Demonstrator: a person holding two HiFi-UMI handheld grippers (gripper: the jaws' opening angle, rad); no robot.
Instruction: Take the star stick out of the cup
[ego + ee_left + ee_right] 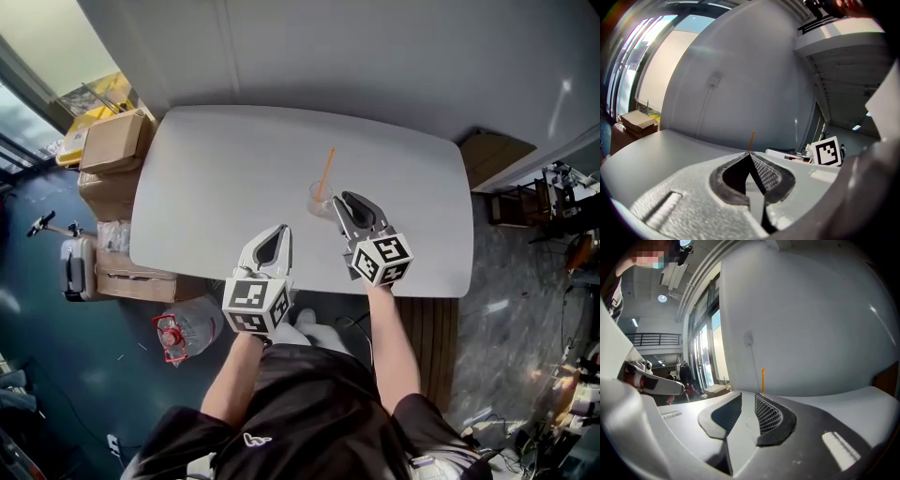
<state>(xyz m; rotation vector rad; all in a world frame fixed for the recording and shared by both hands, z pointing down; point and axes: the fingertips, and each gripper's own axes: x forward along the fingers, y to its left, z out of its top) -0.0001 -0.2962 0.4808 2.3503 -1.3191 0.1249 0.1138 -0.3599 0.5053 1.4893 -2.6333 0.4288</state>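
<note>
Thin star stick [327, 167] in clear cup [319, 200]: light, prob. stiff; grip upper shaft. R gripper [344, 199] part-open, empty; L gripper [281, 228] closed.

surface: grey table [216, 178] | on it: clear cup [320, 199], upright

place: workroom | cues: stacked cardboard boxes [114, 142], suitcase [79, 267], white table [234, 178]
</note>
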